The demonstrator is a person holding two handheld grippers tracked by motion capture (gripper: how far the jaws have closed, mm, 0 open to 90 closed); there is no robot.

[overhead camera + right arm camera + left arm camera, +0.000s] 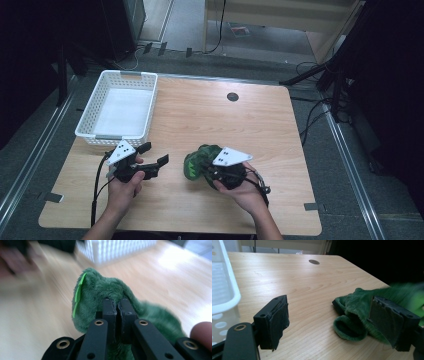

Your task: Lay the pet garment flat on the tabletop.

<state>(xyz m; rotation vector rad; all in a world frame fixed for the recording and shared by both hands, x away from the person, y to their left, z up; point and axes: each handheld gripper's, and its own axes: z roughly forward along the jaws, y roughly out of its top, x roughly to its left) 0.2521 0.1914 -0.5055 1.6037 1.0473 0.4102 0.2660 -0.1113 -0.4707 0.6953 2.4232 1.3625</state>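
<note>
A green plush toy [196,162] lies on the wooden table [225,125], near its front middle. My right gripper [209,169] reaches it from the right. In the right gripper view its jaws are pressed together, and the right gripper's tips [117,305] are sunk in the green plush toy's fur [100,290], pinching it. A bright green felt strip [78,293] runs down the toy's left side. My left gripper [154,154] rests just left of the toy, open wide. In the left gripper view the toy [353,315] lies behind the right jaw of the left gripper [332,322], with nothing between the pads.
An empty white plastic basket [100,90] stands at the table's far left corner, also seen as the basket [227,295] and the basket [112,250]. A dark round grommet [232,96] sits near the far edge. Cables lie on the floor to the right.
</note>
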